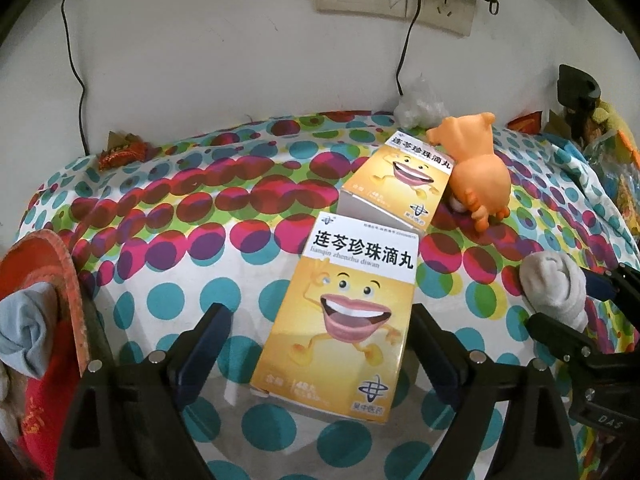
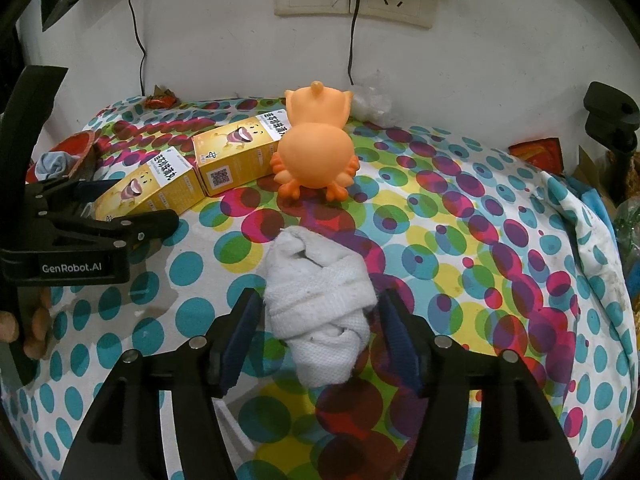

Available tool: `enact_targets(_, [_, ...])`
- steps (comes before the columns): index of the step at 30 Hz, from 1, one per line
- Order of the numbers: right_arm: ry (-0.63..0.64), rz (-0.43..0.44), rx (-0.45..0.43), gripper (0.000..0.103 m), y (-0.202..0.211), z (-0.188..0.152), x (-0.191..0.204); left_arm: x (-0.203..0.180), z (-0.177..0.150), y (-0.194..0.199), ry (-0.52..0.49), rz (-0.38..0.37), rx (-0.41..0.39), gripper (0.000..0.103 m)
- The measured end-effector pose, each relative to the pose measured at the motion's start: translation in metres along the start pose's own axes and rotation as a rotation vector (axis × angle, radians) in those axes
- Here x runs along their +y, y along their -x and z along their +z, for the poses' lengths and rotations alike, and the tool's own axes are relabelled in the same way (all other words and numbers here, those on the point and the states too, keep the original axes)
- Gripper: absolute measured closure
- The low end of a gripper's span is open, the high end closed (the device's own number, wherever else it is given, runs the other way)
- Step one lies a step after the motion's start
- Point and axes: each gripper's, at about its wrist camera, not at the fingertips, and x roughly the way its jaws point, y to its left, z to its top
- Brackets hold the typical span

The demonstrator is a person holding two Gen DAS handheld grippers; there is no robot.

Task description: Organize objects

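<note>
The rolled sock lies lengthwise between the spread fingers of the right hand-held gripper, not yet gripped, while the left hand-held gripper, also open, straddles the near box left of the sock.

A rolled white sock is framed between the spread fingers of the right gripper on the polka-dot cloth. Beyond it, an orange toy is seen beside two yellow boxes. The left gripper is seen at the left edge, beside the nearer box.
</note>
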Motion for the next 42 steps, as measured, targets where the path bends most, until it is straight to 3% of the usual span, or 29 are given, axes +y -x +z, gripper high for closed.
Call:
enact_targets(3, [-0.002, 0.0, 0.001, 0.042, 0.0, 0.001, 0.0, -0.001, -0.001, 0.002, -0.004, -0.002, -0.009, 0.016])
enact_targets(4, [-0.002, 0.0, 0.001, 0.041, 0.0, 0.001, 0.0, -0.002, -0.001, 0.003, -0.01, -0.008, -0.014, 0.022])
enact_targets(5, [-0.001, 0.0, 0.001, 0.041, 0.0, 0.001, 0.0, -0.004, -0.002, 0.005, -0.02, -0.013, -0.026, 0.037])
enact_targets(8, [-0.002, -0.001, 0.001, 0.039, 0.0, 0.001, 0.0, -0.012, -0.005, 0.009, -0.04, -0.025, -0.046, 0.05])
enact_targets(27, [-0.003, -0.002, 0.002, 0.037, -0.001, 0.003, -0.001, -0.013, -0.017, 0.019, 0.0, -0.024, -0.033, 0.05])
enact_targets(34, [0.017, 0.001, -0.007, 0.053, 0.001, 0.0, 0.003, -0.014, -0.028, 0.03, 0.018, -0.033, -0.025, 0.05])
enact_targets(42, [0.009, -0.001, -0.008, 0.058, 0.002, 0.0, 0.003, -0.022, -0.036, 0.052, 0.002, -0.043, -0.043, 0.05])
